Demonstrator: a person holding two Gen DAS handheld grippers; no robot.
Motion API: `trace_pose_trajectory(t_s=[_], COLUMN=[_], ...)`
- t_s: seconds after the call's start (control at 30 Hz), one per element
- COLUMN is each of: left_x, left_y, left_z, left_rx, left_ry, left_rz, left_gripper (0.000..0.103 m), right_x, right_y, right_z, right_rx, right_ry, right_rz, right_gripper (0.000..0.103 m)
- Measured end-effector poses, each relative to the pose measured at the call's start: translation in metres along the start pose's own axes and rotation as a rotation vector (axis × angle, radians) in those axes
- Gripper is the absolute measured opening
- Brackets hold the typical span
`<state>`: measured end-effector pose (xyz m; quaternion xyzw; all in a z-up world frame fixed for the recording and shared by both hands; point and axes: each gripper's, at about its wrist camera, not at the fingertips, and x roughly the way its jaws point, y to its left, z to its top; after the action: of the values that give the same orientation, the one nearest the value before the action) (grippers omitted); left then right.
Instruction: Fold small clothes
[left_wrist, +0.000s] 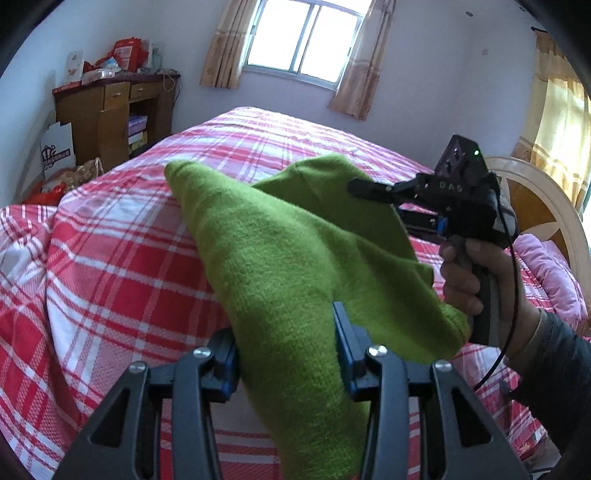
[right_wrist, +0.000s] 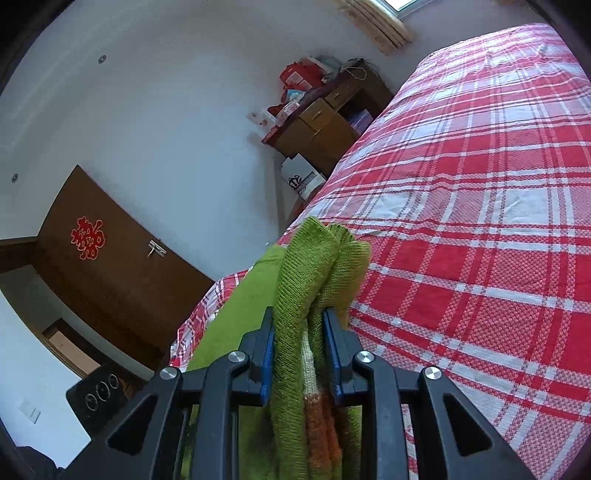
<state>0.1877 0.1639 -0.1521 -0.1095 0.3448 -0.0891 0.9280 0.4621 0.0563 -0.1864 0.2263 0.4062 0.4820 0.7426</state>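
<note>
Two grippers hold one green sweater (left_wrist: 280, 258) above the bed (left_wrist: 110, 258). Left wrist view: the left gripper (left_wrist: 286, 354), at the lower centre of the frame, has its jaws closed on a thick fold of the sweater, which rises from the jaws toward the frame centre and drapes to the right. The right gripper (left_wrist: 360, 188), at the right of the frame, is carried by a hand (left_wrist: 476, 273) and touches the sweater's upper edge; its jaw state cannot be told from this view. A window (left_wrist: 306, 37) sits at the top centre and a wooden desk (left_wrist: 110, 107) at the upper left. Right wrist view: the right gripper (right_wrist: 298, 328), at the lower centre, has its jaws clamped on a bunched ribbed edge of the sweater (right_wrist: 314, 269), with orange and white knit visible below the jaws. The red plaid bed (right_wrist: 480, 221) fills the right half, and a brown door (right_wrist: 110, 273) stands at the left.
</note>
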Motion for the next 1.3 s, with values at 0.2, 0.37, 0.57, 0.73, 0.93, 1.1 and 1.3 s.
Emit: trace_pose_trajectory(t_s=[0.2,0.37,0.57,0.73,0.93,1.1,1.3], left_x=[0.006,0.007,0.006,0.004,0.001,-0.014,-0.040], left_y=[0.008,0.010,0.010,0.008,0.002,-0.001,0.000], left_z=[-0.007,-0.010,-0.015,-0.017,-0.016,-0.008,0.028], left_rx=[-0.030,-0.042,-0.040,-0.038,-0.001,0.006,0.042], left_ry=[0.023,0.028,0.018,0.003,-0.022,-0.020,-0.171], left_rz=[-0.005,-0.001,0.017,0.028,0.076,0.117,0.234], left_gripper=[0.046,0.051,0.058,0.061,0.069,0.071,0.091], right_x=[-0.001,-0.002,-0.001,-0.001,0.001,0.001,-0.033], right_y=[-0.004,-0.016,-0.026,-0.033,-0.042,-0.043,-0.021], right_z=[-0.001,-0.004,-0.008,-0.010,-0.013,-0.016,-0.021], right_rx=[0.017,0.056,0.081,0.094,0.119,0.126,0.081], right_ry=[-0.006,-0.015,-0.014,-0.015,0.000,0.012,-0.107], right_rz=[-0.020,-0.032,-0.047,-0.043,-0.083,-0.120,-0.180], right_gripper=[0.024,0.024,0.025,0.025,0.025,0.026,0.047])
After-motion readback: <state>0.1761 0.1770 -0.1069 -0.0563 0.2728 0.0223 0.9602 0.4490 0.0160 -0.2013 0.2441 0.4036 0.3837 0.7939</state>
